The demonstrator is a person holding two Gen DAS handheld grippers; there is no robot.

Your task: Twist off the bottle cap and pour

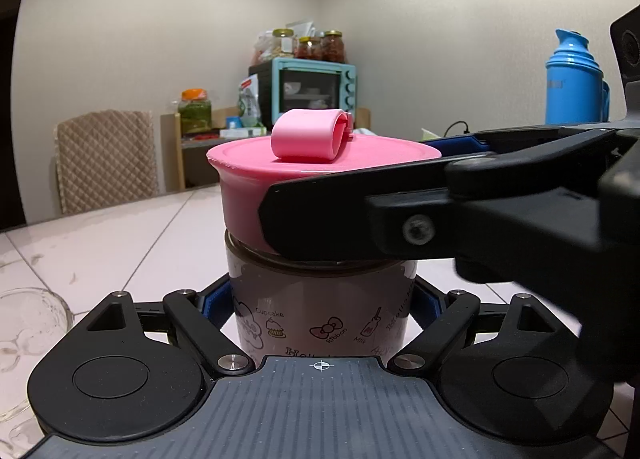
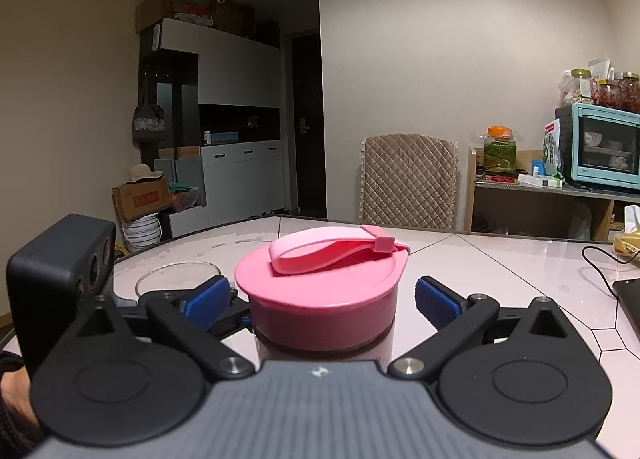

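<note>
While the cartoon-printed bottle (image 1: 320, 311) with its pink cap (image 2: 320, 291) (strap folded on top) is standing on the table (image 2: 500, 259), the left gripper (image 1: 320, 299) is clamping its body and the right gripper (image 2: 320, 299) is straddling the cap, spread apart.

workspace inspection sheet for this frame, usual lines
Surface: white tiled tabletop, glossy, dark grout lines.
Job's things: bottle with cartoon print, upright; pink cap still on, strap loop folded on top. Glass bowl beside it, apart.
Clutter: yellow packet at the right table edge; dark flat device near it.
Grippers: left gripper shut on the bottle body; right gripper open, blue pads either side of the cap, gaps showing.
Cables: black cable running to the dark device.
Surroundings: teal toaster oven on a shelf, jars on top; quilted chair back; blue thermos.
</note>
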